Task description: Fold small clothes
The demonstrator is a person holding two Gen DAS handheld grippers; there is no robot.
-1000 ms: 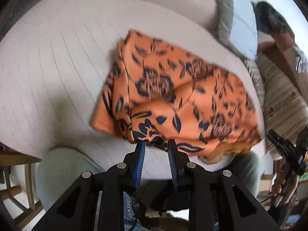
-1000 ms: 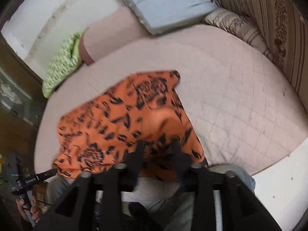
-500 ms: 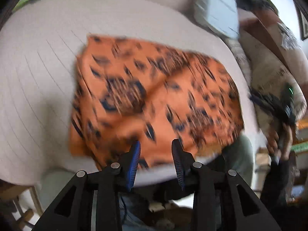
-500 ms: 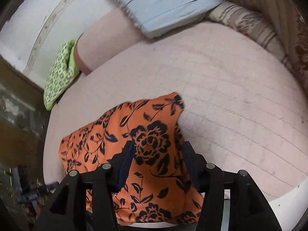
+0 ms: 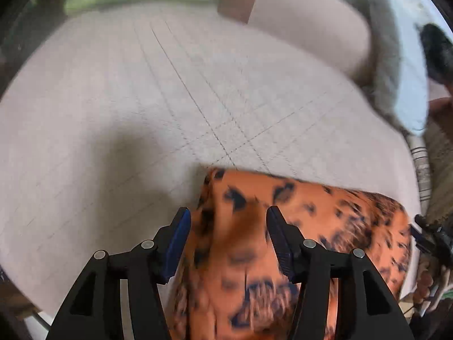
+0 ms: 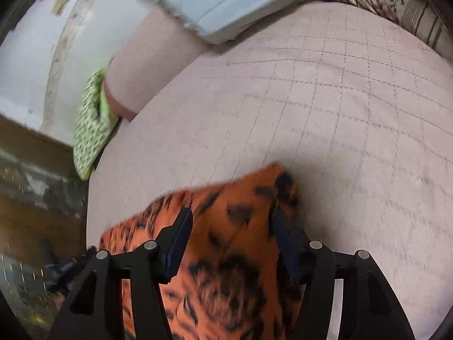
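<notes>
Now we hover both tools over the near end of the orange floral garment [image 5: 317, 226], which lies on the quilted beige cushion [image 5: 141, 99] at its front edge, its far hem lying short of the cushion's middle. Our left gripper [image 5: 228, 226] has its fingers spread wide, the cloth passing beneath and between them with nothing pinched; our right gripper [image 6: 230, 226] is spread the same way over the garment's opposite side. Neither blue pad presses fabric that we can see, though motion blur softens the print and the edges.

We judge the placement deliberate: each tool straddles one side of the cloth, the stance for taking both sides together and carrying a fold. The garment looks already doubled along its left edge in the left wrist view, suggesting a fold partly made.

Behind, a pale blue pillow [image 6: 226, 2] and a green patterned cushion [image 6: 90, 133] rest against the backrest, well apart from the work.
</notes>
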